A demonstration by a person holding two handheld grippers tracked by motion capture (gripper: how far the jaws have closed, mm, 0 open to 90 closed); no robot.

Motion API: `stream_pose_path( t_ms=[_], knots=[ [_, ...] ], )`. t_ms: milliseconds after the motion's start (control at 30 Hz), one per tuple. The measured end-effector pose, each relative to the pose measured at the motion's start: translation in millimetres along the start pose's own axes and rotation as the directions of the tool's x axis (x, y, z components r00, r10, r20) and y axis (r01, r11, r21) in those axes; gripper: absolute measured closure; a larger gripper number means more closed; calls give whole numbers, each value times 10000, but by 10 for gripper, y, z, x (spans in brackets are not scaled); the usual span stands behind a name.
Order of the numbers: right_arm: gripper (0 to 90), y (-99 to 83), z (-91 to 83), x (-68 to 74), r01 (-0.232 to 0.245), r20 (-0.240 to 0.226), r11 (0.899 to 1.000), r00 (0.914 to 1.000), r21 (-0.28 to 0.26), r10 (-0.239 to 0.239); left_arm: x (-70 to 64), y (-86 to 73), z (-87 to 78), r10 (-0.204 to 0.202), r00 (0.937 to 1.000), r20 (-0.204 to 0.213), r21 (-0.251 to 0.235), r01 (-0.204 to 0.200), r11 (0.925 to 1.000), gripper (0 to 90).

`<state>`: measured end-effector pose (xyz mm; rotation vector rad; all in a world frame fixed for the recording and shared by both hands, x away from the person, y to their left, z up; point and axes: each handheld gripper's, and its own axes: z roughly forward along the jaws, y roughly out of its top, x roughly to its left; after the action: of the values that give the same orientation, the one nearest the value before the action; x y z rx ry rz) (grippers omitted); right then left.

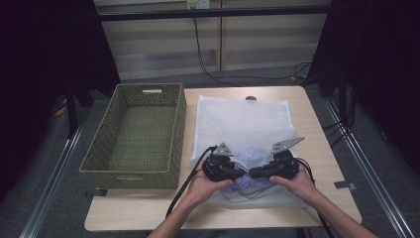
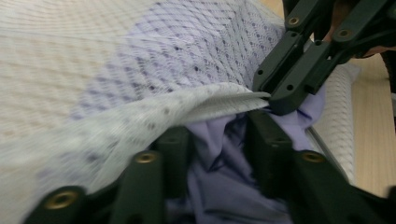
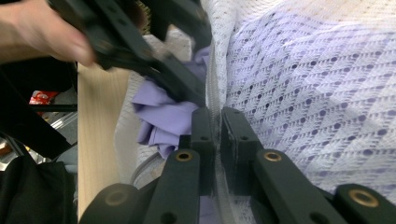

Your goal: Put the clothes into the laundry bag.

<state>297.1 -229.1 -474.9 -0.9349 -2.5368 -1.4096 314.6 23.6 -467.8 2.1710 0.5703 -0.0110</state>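
Note:
A white mesh laundry bag (image 1: 242,119) lies flat on the wooden table (image 1: 324,144), its opening toward the person. A purple garment (image 1: 247,187) sits half inside that opening and shows through the mesh. My right gripper (image 1: 251,173) is shut on the bag's upper zipper edge (image 3: 215,70) and lifts it. My left gripper (image 1: 240,173) faces it from the left, jaws open inside the opening with bunched purple garment (image 2: 224,177) between them. In the left gripper view the right gripper (image 2: 275,95) pinches the mesh edge just above my left gripper (image 2: 217,133). The right gripper view shows my right gripper (image 3: 218,116) clamped on the zipper strip.
A green woven basket (image 1: 148,90) stands empty on the table's left side, close beside the bag. Both hands (image 1: 208,186) rest near the front edge. A cable (image 1: 185,186) trails from the left gripper toward the front of the table.

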Motion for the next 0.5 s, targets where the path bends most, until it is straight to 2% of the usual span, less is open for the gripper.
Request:
stream_pose_path(
  t_ms=[100,200,400,500],
  knots=[
    [820,-2,-2,-4,-29,-2,10000,10000,4,29,5,-46,-135,67,10000,-61,9,-67,10000,498],
    [805,0,-5,-1,-20,28,10000,10000,22,20,11,-137,-278,-128,9999,-75,-247,126,9996,457],
    [760,15,-13,9,20,56,10000,10000,-91,-20,-24,-247,-570,-216,9983,-540,-830,171,9964,388],
    [749,24,-32,4,52,103,9998,9999,-172,-50,-54,-325,-680,-164,9990,-414,-794,131,9968,394]
  ],
)
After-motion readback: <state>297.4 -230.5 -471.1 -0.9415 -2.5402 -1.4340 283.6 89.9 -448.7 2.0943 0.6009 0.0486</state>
